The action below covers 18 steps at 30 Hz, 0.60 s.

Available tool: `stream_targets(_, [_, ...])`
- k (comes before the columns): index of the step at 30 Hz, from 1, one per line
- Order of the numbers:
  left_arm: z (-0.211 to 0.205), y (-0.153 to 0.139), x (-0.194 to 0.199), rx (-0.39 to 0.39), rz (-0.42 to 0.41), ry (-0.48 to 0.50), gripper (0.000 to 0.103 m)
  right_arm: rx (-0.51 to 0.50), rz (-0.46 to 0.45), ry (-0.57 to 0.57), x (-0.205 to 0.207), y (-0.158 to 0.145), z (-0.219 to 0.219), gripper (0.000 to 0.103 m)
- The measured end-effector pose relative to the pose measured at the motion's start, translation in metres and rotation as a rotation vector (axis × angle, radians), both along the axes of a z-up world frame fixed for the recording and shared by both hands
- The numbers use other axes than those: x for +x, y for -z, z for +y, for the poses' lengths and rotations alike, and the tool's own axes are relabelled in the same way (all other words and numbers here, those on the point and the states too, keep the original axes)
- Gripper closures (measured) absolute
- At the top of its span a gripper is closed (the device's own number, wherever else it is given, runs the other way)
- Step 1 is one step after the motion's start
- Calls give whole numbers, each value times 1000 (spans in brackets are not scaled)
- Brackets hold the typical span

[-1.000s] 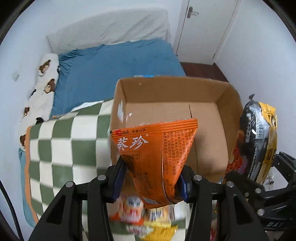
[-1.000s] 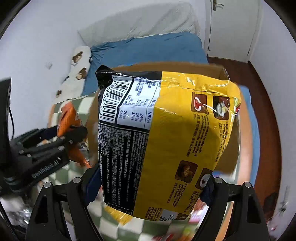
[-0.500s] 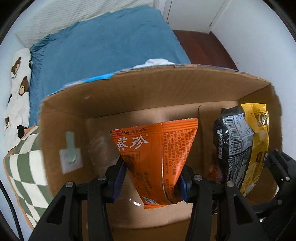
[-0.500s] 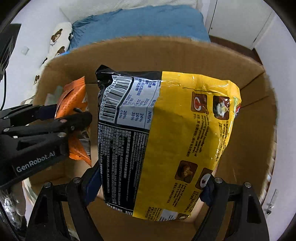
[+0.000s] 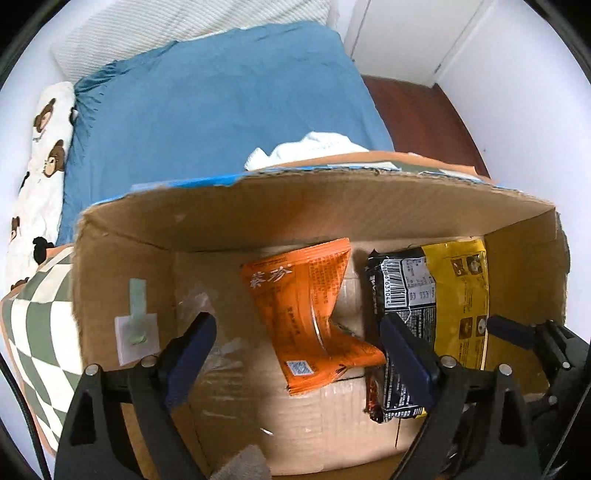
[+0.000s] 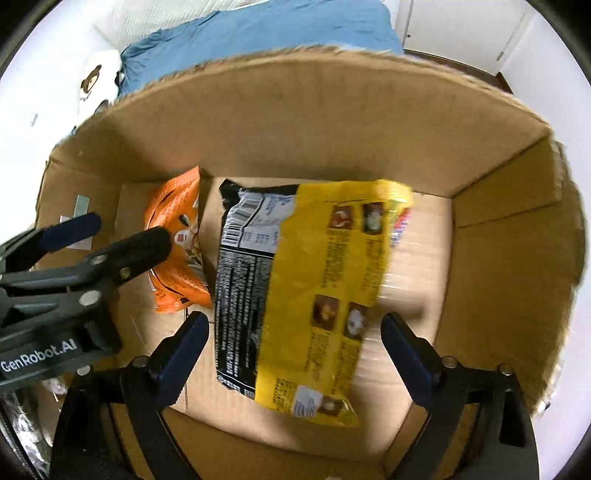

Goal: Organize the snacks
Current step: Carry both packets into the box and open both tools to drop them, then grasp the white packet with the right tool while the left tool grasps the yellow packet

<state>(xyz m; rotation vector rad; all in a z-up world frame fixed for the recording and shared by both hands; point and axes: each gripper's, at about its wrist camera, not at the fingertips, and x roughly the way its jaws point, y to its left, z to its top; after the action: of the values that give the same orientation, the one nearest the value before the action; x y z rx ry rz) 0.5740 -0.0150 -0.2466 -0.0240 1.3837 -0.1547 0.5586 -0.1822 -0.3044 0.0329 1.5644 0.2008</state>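
Note:
An open cardboard box (image 5: 295, 218) (image 6: 498, 258) holds two snack packets. An orange packet (image 5: 310, 314) (image 6: 177, 251) lies crumpled on the box floor, left of centre. A yellow and black packet (image 5: 436, 306) (image 6: 310, 295) lies beside it on the right, blurred in the right wrist view. My left gripper (image 5: 295, 354) is open and empty above the orange packet; it also shows in the right wrist view (image 6: 110, 236). My right gripper (image 6: 291, 350) is open and empty over the yellow packet, and part of it shows at the right in the left wrist view (image 5: 524, 332).
The box stands on a green and white checked cloth (image 5: 33, 325). Behind it is a bed with a blue sheet (image 5: 221, 110), a bear-print pillow (image 5: 44, 129) and a white crumpled cloth (image 5: 306, 147). A door (image 5: 406, 33) and dark wood floor (image 5: 417, 118) are at the back right.
Both grippers have opened and let go of their packets. The orange packet and the yellow packet have dropped onto the box floor. Both grippers sit inside the box opening.

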Motion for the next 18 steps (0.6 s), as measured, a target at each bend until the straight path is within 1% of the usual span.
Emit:
stream_targets(2, [1, -8, -6, 7, -32, -9, 12, -10, -24, 22, -3, -1, -14, 7])
stream_targets(3, [3, -12, -11, 17, -51, -21, 12, -14, -35, 29, -10, -11, -14, 7])
stream_targets(9, [9, -37, -44, 51, -171, -69, 12, -57, -130, 64, -39, -29, -36, 7])
stream_targets(11, [12, -47, -58, 67, -200, -85, 12, -61, -170, 86, -48, -33, -51, 7])
stream_targets(12, [14, -53, -66, 66, -216, -93, 12, -67, -188, 93, -49, -30, -61, 7])
stream_targets(14, [16, -65, -80, 65, -244, -105, 12, -71, -222, 102, -58, -34, -78, 7])
stream_targets(17, [19, -77, -94, 69, -269, -116, 12, -75, -267, 114, -74, -53, -86, 7])
stream_targets(18, [21, -82, -100, 68, -280, -120, 12, -76, -280, 117, -80, -67, -72, 7])
